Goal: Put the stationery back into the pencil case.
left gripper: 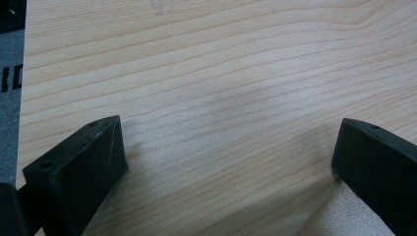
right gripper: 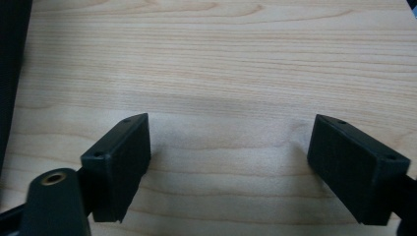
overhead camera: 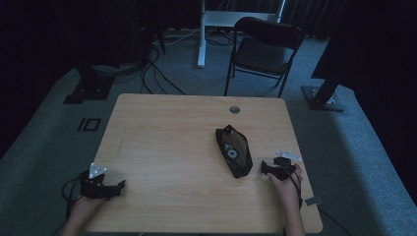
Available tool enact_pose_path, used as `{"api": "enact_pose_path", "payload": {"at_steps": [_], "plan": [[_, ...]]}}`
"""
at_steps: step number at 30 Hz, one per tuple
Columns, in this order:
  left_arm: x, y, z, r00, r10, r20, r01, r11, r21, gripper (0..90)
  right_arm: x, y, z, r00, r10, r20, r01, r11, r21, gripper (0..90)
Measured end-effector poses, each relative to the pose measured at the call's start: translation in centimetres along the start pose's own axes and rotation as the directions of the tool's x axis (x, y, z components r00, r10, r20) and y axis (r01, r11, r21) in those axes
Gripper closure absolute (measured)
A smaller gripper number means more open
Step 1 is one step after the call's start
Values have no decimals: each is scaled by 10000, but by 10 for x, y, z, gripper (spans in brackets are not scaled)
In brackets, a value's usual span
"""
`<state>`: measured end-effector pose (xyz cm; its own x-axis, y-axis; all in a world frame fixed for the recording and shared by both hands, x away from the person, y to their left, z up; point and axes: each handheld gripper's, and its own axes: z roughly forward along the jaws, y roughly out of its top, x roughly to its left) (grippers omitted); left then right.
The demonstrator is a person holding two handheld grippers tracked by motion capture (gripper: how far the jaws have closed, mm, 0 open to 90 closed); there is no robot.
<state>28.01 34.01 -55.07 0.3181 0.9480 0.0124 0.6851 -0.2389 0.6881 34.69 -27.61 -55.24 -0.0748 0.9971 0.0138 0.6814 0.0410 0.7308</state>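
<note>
A black pouch (overhead camera: 234, 150) is lying on the wooden table (overhead camera: 167, 142), just right of the table's middle and below its round cable hole (overhead camera: 234, 109); its long axis is running from the hole's side toward the person, slanting a little to the right. Its top is gaping open (something pale and round is showing inside, too small to read). The right gripper (overhead camera: 268, 168) is resting just right of the pouch's near end, jaws spread wide over bare wood. The left gripper (overhead camera: 117, 187) is sitting well apart from the pouch, jaws likewise wide.

Overhead view; two close table (overhead camera: 172, 147) views
</note>
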Motion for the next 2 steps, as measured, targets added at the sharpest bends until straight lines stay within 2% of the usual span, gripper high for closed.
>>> {"api": "enact_pose_path", "payload": {"at_steps": [2], "plan": [[0, 0, 0, 10000, -4, 0, 4, 10000, 1, 0, 0, 0, 0, 10000, -45, -53, 46, 10000, 38, 137]]}}
